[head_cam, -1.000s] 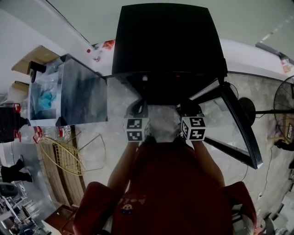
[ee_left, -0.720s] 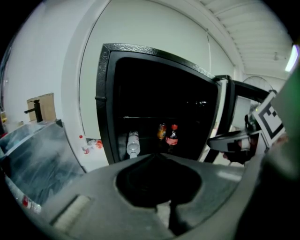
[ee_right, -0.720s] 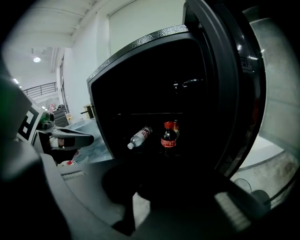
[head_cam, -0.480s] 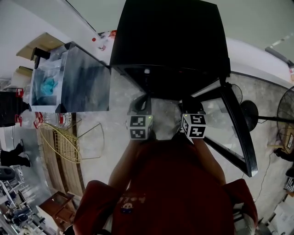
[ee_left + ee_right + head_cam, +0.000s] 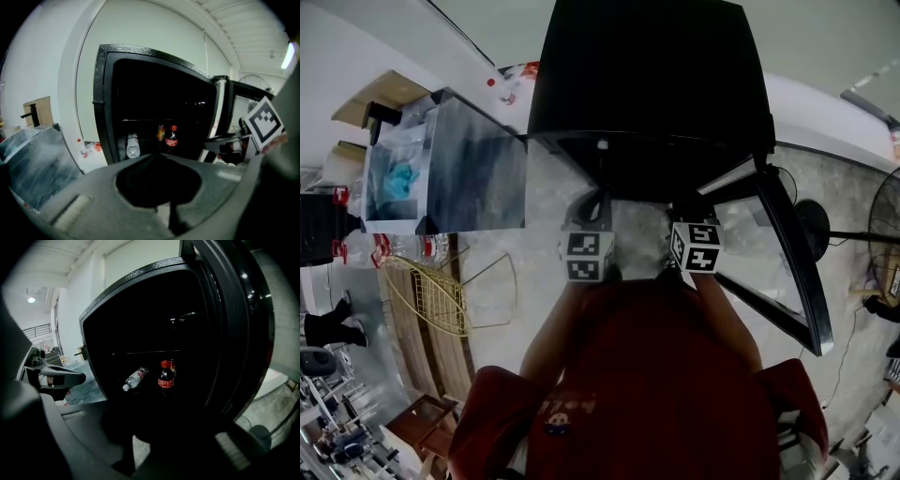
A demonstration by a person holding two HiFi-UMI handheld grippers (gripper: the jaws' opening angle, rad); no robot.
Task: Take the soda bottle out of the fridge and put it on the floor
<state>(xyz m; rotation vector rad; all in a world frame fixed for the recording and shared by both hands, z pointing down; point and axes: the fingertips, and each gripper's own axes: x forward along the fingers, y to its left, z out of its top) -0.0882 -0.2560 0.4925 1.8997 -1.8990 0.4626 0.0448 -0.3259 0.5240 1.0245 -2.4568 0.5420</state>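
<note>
Claws first: my left gripper (image 5: 592,208) and right gripper (image 5: 690,208) both have their jaws together and hold nothing. They sit side by side, near the open fridge (image 5: 647,84), whose door (image 5: 787,253) hangs out on the right. Farther in, the soda bottle (image 5: 165,377) stands upright inside the fridge, and a clear bottle (image 5: 136,378) lies to its left.

Red tee (image 5: 666,394), sm. multicolour logo (image 5: 562,417) on front

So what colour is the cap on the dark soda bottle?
Red cap, clearest in the right gripper view.
</note>
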